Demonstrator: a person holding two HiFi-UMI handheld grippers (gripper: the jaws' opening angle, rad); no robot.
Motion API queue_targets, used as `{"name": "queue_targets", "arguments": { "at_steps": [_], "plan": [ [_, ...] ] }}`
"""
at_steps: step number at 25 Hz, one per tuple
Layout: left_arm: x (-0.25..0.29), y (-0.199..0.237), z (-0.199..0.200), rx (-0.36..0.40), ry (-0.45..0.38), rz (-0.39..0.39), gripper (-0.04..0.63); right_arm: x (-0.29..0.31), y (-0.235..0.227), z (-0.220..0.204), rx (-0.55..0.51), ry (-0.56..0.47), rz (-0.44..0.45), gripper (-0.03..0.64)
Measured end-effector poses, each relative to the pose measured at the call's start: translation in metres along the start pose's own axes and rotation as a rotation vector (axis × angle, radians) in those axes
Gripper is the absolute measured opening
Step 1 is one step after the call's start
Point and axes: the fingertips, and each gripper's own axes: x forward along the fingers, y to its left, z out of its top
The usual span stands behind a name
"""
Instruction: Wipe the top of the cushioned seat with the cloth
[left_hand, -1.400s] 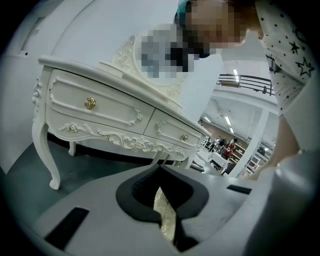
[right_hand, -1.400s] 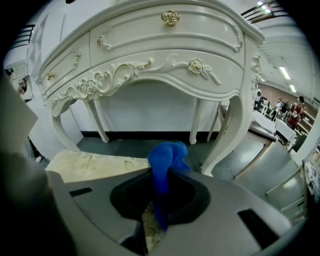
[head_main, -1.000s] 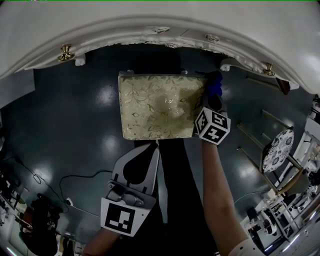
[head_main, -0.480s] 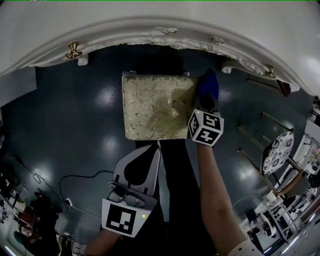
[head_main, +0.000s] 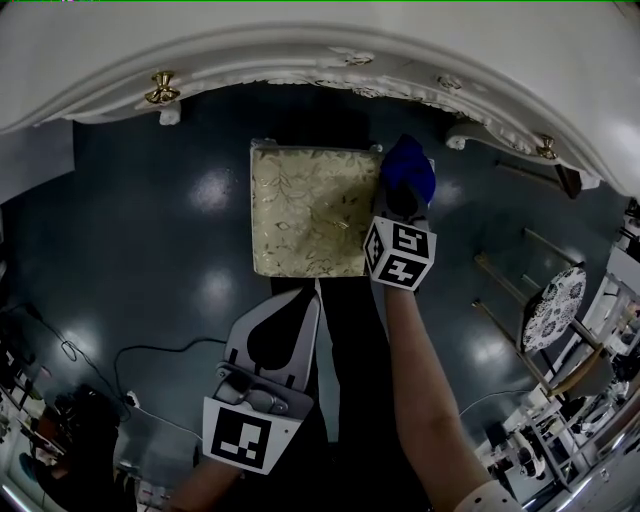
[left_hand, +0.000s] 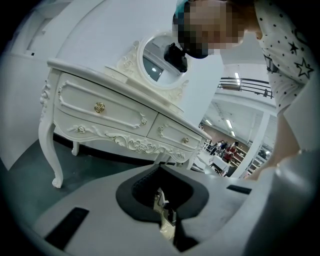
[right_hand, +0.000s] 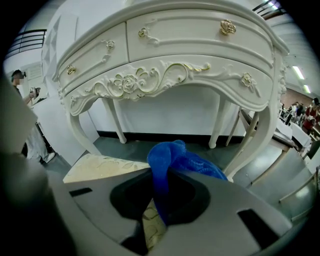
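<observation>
Clamping the blue cloth (head_main: 408, 170), the right gripper (head_main: 402, 205) is sitting at the 3 o'clock edge of the cushioned seat (head_main: 310, 210), toward its far corner. In the right gripper view the cloth is bunching between the closed jaws and spilling over toward 2 o'clock. The cloth is lying over or just beside the seat's edge; the head view is too steep to say whether it is pressing on the fabric. Meanwhile the left gripper (head_main: 303, 300) is idling at 6 o'clock of the seat, apart from it, jaws closed together on nothing. The white dressing table (head_main: 300, 50) is standing at 12 o'clock, just beyond the seat.

Judgement: a wipe stroke appears to be at its 3 o'clock end, and the top toward 9 o'clock is waiting.

Doing it well:
- lowering so the loose bulk of cloth, not the jaw tips, is bearing on the patterned top
- dragging in straight, overlapping passes from 3 to 9 o'clock, working from 12 toward 6
- keeping pressure light, since the seat could be sliding on the glossy floor (head_main: 150, 250); the left gripper could be steadying the 6 o'clock edge

Writing: none legible. The marker cube (head_main: 400, 255) is showing only black-and-white square patterns. No brand or label is showing on seat, cloth or table.
</observation>
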Motion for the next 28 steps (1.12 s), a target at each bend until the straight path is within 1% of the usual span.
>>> {"name": "queue_targets", "arguments": {
  "at_steps": [5,14,21,28],
  "plan": [
    [-0.005,0.004,0.001,-0.006,-0.008,0.010,0.009,0.001,0.014,0.000,-0.023,0.002,0.018,0.061],
    [-0.012,0.011,0.000,-0.018,-0.013,0.028,0.010,0.003,0.032,0.002,-0.030,0.002,0.024,0.061],
    [-0.016,0.014,0.001,-0.026,-0.022,0.041,0.009,0.005,0.050,0.004,-0.035,0.002,0.050,0.061],
    [-0.020,0.019,0.002,-0.035,-0.031,0.057,0.009,0.006,0.063,0.005,-0.043,0.001,0.058,0.061]
  ]
}}
